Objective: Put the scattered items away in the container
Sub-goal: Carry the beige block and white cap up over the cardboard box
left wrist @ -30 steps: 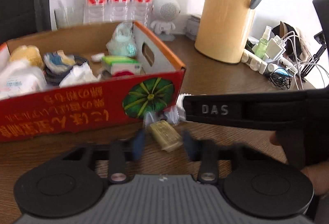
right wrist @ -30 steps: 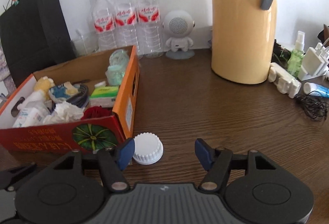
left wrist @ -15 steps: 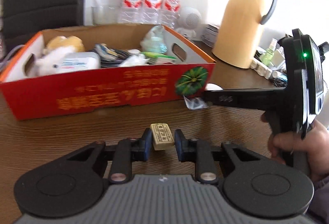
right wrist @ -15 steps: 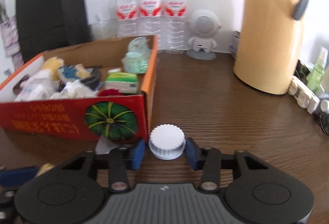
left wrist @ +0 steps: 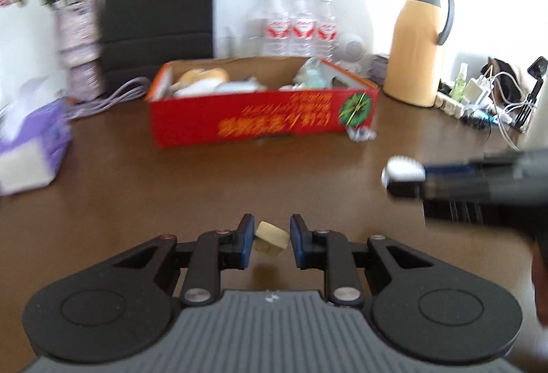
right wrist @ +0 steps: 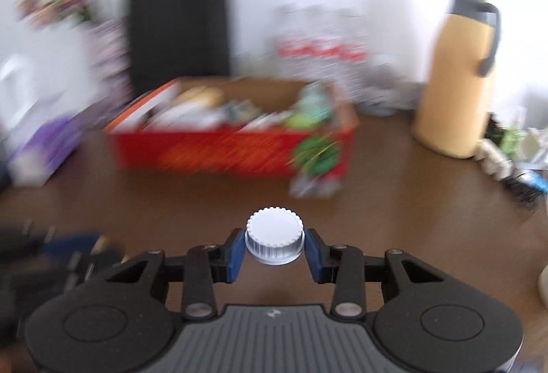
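The red cardboard box [left wrist: 260,119] stands mid-table, filled with several items, and shows again, blurred, in the right wrist view [right wrist: 205,153]. My left gripper [left wrist: 272,239] is shut on a small tan block [left wrist: 270,237], held tilted just above the wooden table [left wrist: 171,195]. My right gripper [right wrist: 275,246] is shut on a white ridged cap [right wrist: 275,236]. The left wrist view catches that cap [left wrist: 404,167] from the side at the right. A clear crumpled wrapper [left wrist: 361,134] lies on the table by the box's front right corner.
A yellow thermos jug [left wrist: 416,61] and three water bottles [left wrist: 298,27] stand behind the box. Chargers and cables [left wrist: 486,99] crowd the far right. On the left are a purple tissue box [left wrist: 30,147], a flower vase [left wrist: 80,47] and a black bag [left wrist: 161,10].
Both grippers have pulled back from the box, carrying their items off the table. The right gripper closed on the white cap. The left kept its hold on the tan block.
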Demonstrator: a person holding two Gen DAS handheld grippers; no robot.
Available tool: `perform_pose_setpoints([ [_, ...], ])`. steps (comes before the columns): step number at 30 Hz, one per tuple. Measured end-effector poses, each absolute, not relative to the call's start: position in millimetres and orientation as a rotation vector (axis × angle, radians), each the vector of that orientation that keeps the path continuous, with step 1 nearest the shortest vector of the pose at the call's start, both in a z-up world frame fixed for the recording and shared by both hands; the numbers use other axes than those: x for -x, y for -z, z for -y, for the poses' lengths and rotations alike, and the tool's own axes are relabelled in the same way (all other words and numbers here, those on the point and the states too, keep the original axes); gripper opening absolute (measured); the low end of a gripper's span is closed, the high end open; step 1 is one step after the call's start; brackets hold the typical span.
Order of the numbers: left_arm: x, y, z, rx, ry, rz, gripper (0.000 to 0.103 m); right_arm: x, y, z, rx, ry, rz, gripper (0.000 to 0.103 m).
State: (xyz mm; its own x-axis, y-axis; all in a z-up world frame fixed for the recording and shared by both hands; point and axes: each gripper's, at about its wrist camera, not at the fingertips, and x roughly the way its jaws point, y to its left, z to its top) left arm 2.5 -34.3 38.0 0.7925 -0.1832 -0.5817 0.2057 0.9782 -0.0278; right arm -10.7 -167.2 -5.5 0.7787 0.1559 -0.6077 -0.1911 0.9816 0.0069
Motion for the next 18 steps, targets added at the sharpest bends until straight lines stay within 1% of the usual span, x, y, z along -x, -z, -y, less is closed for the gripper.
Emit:
perform_pose_setpoints([
  [3, 26.5, -33.4, 25.0, -0.017, 0.196, -0.636, 0.023, 51.1, 23.1, 148.6, 0.083, -0.252, -0.661, 0.037],
  [6, 44.0, -28.7, 24.1, -0.046, 0.186, -0.628, 0.023, 69.3, 35.1, 139.0, 0.067, -0.263, -0.689, 0.037],
  [8, 52.1, -27.8, 22.2, -0.044, 0.174, -0.620, 0.024, 82.7, 36.4, 131.3, 0.100, -0.265, -0.679, 0.038],
  [9, 56.9, -27.3, 21.1, -0.042, 0.171, -0.615, 0.024, 88.4, 35.8, 129.1, 0.113, -0.266, -0.670, 0.040],
  [11, 60.7, -26.6, 19.7, -0.040, 0.180, -0.609, 0.027, 95.4, 34.5, 128.4, 0.112, -0.280, -0.647, 0.055],
  [13, 59.8, -25.1, 19.0, -0.037, 0.180, -0.616, 0.034, 98.6, 34.9, 130.4, 0.106, -0.296, -0.638, 0.057],
  [15, 56.9, -23.9, 16.7, -0.021, 0.189, -0.632, 0.039, 96.8, 37.1, 130.5, 0.111, -0.293, -0.637, 0.057],
  [18, 51.7, -21.3, 17.3, -0.006, 0.169, -0.672, 0.044, 91.3, 38.1, 131.1, 0.107, -0.280, -0.631, 0.056],
])
